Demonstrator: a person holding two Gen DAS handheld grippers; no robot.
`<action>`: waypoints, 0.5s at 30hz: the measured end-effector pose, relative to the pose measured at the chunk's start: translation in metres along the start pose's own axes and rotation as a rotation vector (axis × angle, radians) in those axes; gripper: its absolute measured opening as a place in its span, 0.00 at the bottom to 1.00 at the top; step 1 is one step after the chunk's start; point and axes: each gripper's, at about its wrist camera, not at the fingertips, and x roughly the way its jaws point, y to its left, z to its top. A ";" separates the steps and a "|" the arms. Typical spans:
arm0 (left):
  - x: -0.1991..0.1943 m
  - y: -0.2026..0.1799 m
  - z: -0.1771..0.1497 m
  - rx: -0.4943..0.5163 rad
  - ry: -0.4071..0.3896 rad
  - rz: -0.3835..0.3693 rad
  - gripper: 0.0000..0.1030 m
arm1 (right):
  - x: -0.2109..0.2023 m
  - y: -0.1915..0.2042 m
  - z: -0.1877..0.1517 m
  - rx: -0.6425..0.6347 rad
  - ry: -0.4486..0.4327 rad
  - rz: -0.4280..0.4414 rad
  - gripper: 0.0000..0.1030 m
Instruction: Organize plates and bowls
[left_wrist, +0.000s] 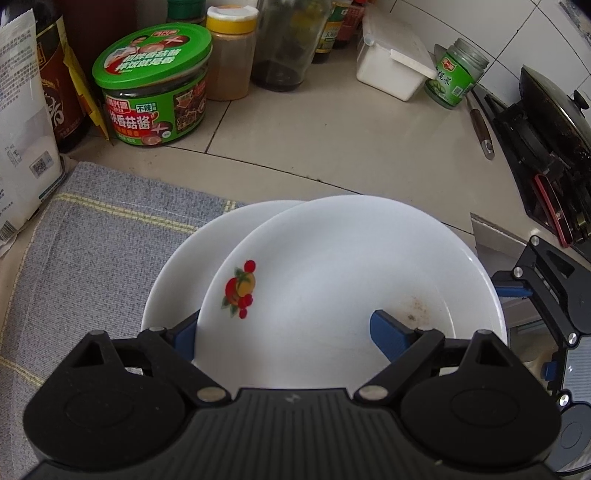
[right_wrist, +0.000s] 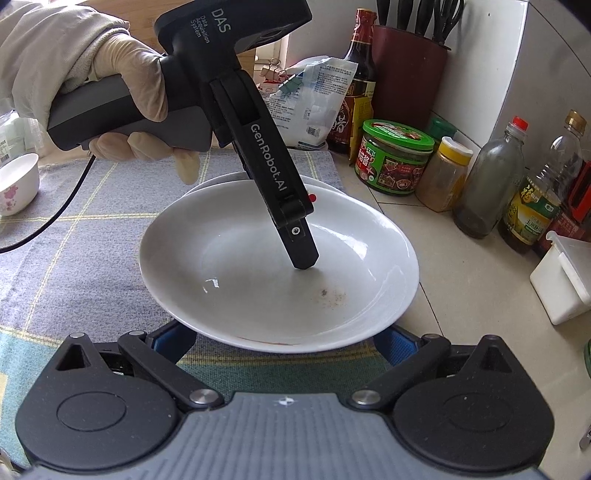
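Left hand-held gripper (left_wrist: 284, 332) angled steeply down, half-open fingers straddling near rim of white fruit-print plate (left_wrist: 332, 266), tilted over second white plate (left_wrist: 184, 280), at cloth's (left_wrist: 92, 236) three o'clock edge on tiled surface (left_wrist: 332, 147). Right hand-held gripper (right_wrist: 284, 341): grip unclear.

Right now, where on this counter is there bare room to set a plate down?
The blue checked cloth left of the stacked plates is bare. So are the tiles between the plates and the green-lidded jar. The back row of bottles is crowded.

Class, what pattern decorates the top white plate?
A red and orange fruit motif on the top white plate, clearest in the left wrist view.
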 end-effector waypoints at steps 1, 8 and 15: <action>0.000 0.000 0.000 0.001 0.001 0.000 0.89 | 0.001 0.000 0.000 -0.002 0.001 -0.001 1.00; 0.003 0.001 0.005 0.006 0.016 -0.008 0.90 | -0.001 -0.001 0.000 -0.007 0.000 -0.007 1.00; 0.005 -0.001 0.010 0.037 0.058 0.004 0.94 | -0.005 0.000 -0.002 -0.011 -0.008 -0.006 1.00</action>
